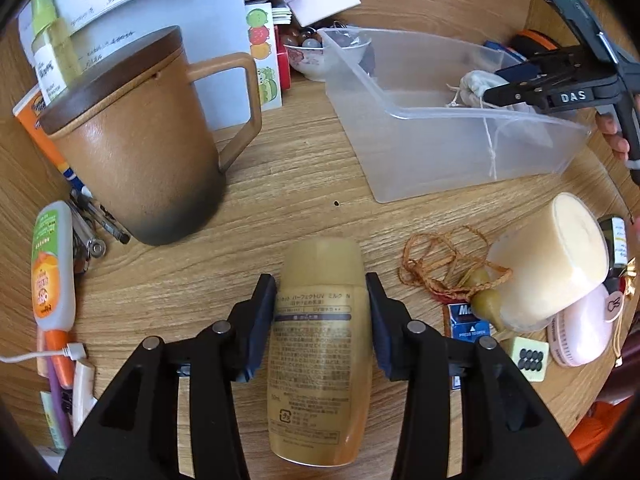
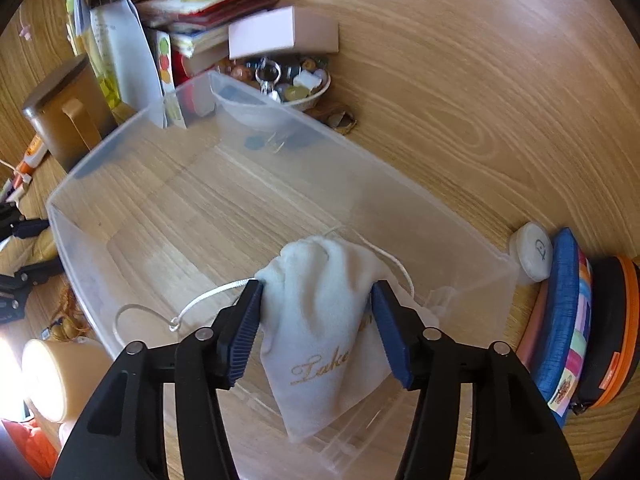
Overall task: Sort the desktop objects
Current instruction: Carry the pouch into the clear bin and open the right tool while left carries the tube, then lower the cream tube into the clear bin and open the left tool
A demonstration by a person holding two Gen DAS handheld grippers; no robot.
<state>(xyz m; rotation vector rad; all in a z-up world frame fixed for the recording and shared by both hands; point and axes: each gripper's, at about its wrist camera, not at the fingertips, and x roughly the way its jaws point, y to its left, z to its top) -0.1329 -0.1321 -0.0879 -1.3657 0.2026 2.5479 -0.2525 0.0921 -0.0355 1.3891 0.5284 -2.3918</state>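
Pouch (image 2: 320, 320), white cloth with gold script and a white drawstring (image 2: 208, 298), sat between the right gripper (image 2: 318, 322) pads, inside the clear plastic bin (image 2: 132, 148) near its right end. Left pad (image 2: 244, 328) touched the cloth edge and right pad (image 2: 390, 332) lay against the far side; cloth looked only loosely caught, so whether the pads really pressed on it I couldn't tell. Drawstring trailed left across the bin floor. Gold sunscreen bottle (image 1: 316, 344) lay flat on the wood desk (image 1: 280, 184), long axis running between the left gripper (image 1: 320, 316) fingers. Jaws were spread around it: a narrow gap showed beside the left pad (image 1: 260, 320) and the right pad (image 1: 380, 320) sat just beside the bottle, neither clearly pinching. In the left wrist view the right gripper (image 1: 490, 98) reached into the bin (image 1: 440, 152) from the right, the pouch (image 1: 472, 86) at its tips. Brown lidded mug (image 1: 148, 140) stood left of the bin, well apart from the bottle. Cream-coloured jar (image 1: 552, 256) lay on its side to the bottle's right, with an orange braided cord (image 1: 440, 264) between them. Small bowl of beads (image 2: 292, 84) stood just behind the bin. White round case (image 2: 534, 256) and a blue patterned pouch (image 2: 568, 320) sat just right of the bin.
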